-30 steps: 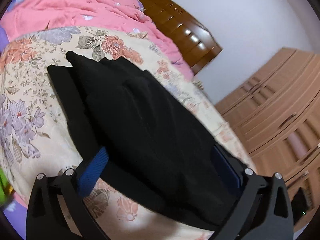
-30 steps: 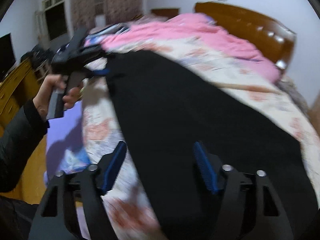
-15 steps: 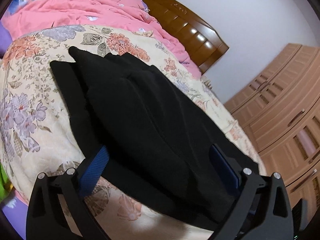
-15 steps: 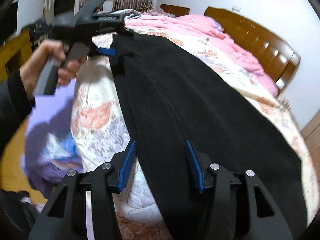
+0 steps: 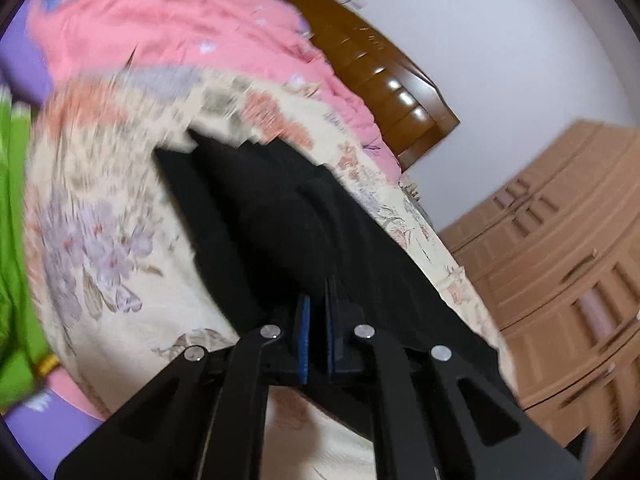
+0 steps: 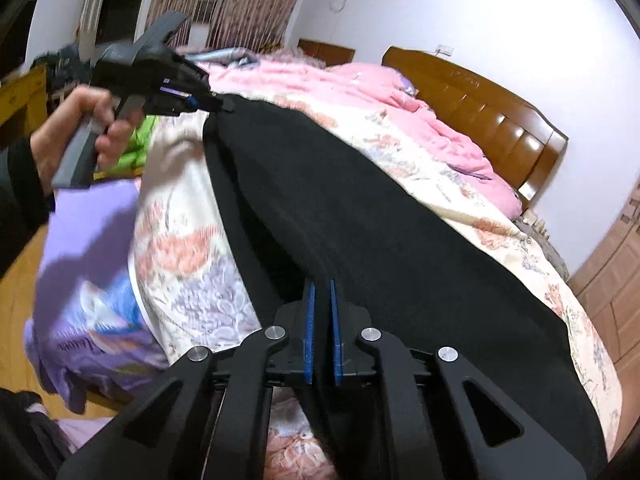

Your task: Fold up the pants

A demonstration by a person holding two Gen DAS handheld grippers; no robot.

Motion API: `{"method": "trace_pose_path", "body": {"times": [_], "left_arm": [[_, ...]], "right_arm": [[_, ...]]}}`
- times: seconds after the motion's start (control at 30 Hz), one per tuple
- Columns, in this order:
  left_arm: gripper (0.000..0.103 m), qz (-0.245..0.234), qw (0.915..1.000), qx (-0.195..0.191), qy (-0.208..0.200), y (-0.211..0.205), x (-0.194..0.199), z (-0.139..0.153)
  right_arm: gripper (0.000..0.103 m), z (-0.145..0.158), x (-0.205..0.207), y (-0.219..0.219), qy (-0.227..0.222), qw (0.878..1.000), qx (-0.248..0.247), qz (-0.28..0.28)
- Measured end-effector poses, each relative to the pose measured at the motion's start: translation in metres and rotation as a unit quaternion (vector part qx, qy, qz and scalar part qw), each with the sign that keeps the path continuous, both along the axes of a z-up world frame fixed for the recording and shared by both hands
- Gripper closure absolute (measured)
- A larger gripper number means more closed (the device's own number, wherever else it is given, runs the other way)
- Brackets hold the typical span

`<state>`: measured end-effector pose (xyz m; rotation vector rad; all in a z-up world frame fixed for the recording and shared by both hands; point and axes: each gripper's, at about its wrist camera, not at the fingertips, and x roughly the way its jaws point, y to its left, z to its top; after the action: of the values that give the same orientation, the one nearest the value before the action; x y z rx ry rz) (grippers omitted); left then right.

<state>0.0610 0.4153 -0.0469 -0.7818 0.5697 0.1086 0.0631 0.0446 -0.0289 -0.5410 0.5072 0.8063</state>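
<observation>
The black pants point(image 6: 360, 216) lie long across the bed point(image 6: 180, 248), and the left tool point(image 6: 208, 102) at upper left and the right tool point(image 6: 322, 320) at bottom centre are each clamped on one near edge, probably to lift that side over for the fold.

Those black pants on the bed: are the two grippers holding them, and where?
Yes. Both are shut on the pants: the left gripper pinches one end, the right gripper the near edge at the other end.

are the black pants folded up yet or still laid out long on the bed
Laid out long. The black pants stretch full length across the floral bedspread, with the left gripper and right gripper each shut on an end.
</observation>
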Motion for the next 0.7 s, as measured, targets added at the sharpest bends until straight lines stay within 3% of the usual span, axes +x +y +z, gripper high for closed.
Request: {"method": "trace_pose_path", "body": {"times": [0.1,0.17,0.27,0.37,0.4,0.47,0.5,0.53,0.57,0.6,0.7], "left_arm": [[0.097,0.0,0.9987,0.05,0.0,-0.016,-0.007,0.021],[0.097,0.007,0.9979,0.062,0.019,-0.017,-0.009,0.017],[0.097,0.016,0.9962,0.048,0.071,-0.009,0.001,-0.016],[0.094,0.014,0.9977,0.035,0.056,-0.003,-0.002,-0.025],[0.091,0.012,0.9977,0.036,0.057,-0.002,-0.003,-0.022],[0.074,0.017,0.9966,0.047,0.065,-0.004,-0.005,-0.014],[0.04,0.031,0.9944,0.067,0.075,-0.008,-0.009,-0.004],[0.009,0.054,0.9908,0.092,0.083,-0.014,-0.014,0.006],[0.005,0.08,0.9861,0.122,0.078,-0.021,-0.02,0.017],[0.003,0.099,0.9806,0.162,0.049,-0.038,-0.03,0.035],[0.002,0.033,0.9745,0.222,0.001,-0.092,-0.021,0.066]], "right_arm": [[0.096,-0.004,0.001,-0.003,0.02,1.0,-0.003,0.009],[0.096,-0.018,0.005,0.0,0.039,0.999,-0.018,0.013],[0.096,-0.032,0.002,0.006,0.051,0.998,-0.026,0.017],[0.088,-0.026,0.004,0.004,0.08,0.996,-0.022,0.021],[0.079,-0.022,0.004,0.0,0.097,0.995,-0.02,0.027],[0.046,-0.01,0.0,-0.013,0.11,0.993,0.009,0.03],[0.023,0.001,-0.002,-0.028,0.107,0.993,0.038,0.026],[0.019,0.01,-0.001,-0.043,0.105,0.992,0.064,0.016],[0.019,0.015,0.002,-0.053,0.109,0.991,0.078,0.007],[0.019,0.02,0.009,-0.07,0.113,0.989,0.092,-0.015],[0.019,0.024,0.038,-0.104,0.104,0.983,0.101,-0.112]]}}
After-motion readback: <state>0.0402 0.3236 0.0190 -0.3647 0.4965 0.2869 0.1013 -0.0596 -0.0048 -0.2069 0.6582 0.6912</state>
